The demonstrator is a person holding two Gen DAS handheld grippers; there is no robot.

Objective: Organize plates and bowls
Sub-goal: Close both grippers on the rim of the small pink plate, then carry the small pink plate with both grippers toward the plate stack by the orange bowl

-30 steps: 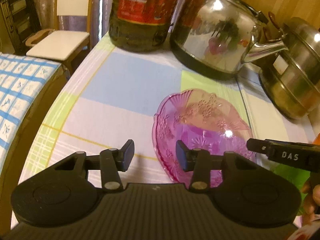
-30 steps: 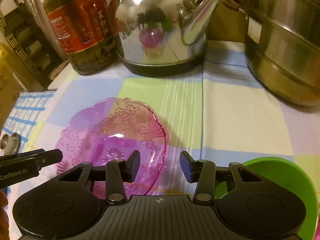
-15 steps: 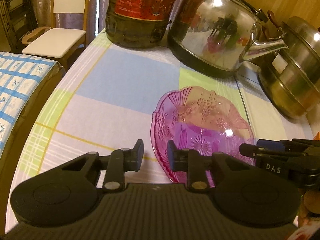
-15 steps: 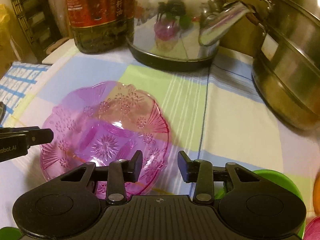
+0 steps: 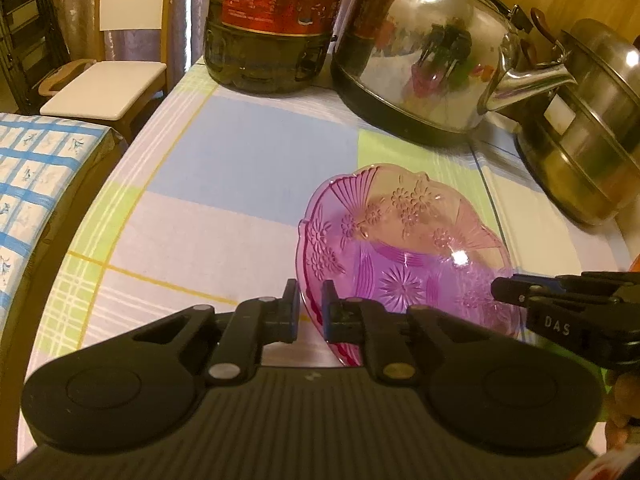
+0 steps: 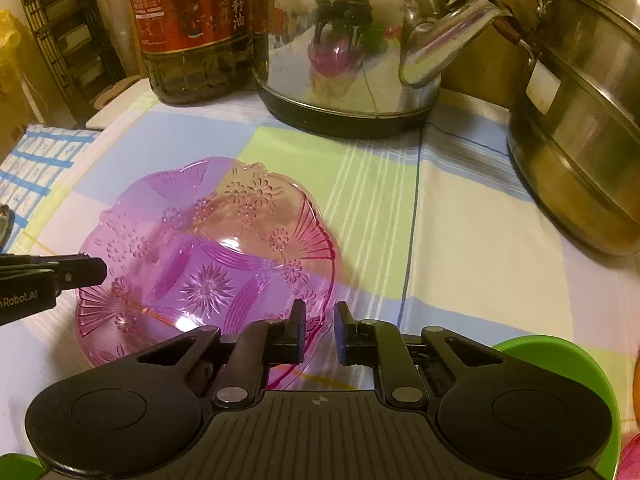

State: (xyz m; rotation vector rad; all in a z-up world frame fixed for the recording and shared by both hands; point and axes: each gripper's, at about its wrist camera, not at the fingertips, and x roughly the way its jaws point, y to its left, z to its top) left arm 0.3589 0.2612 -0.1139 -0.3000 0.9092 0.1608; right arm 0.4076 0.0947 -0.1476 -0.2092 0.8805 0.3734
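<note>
left view, left gripper [image 5: 308, 312]: fingers nearly together, pinching the left rim of the pink bowl [image 5: 404, 256]
left view, bowl: see-through, flower pattern, sits on the checked tablecloth [image 5: 240, 168], right of centre
left view, right gripper [image 5: 516, 292]: comes in from the right edge, tips closed down at the bowl's right rim
left view, background: oil bottle [image 5: 272, 24] and steel kettle [image 5: 420, 52] behind the bowl, steel pot [image 5: 592, 120] far right, chair [image 5: 108, 80] beyond the table's left edge
right view, right gripper [image 6: 320, 332]: fingers drawn close, bowl's [image 6: 208, 256] right rim runs between them; actual pad contact hard to tell
right view, left gripper [image 6: 80, 272]: enters from the left edge, tips closed at the bowl's left rim
right view, green bowl [image 6: 572, 376]: lower right, partly hidden behind the gripper body, well apart from the pink one
right view, background: kettle [image 6: 352, 44] spout points toward the pot [image 6: 580, 140]; bottle [image 6: 192, 28] left of the kettle
</note>
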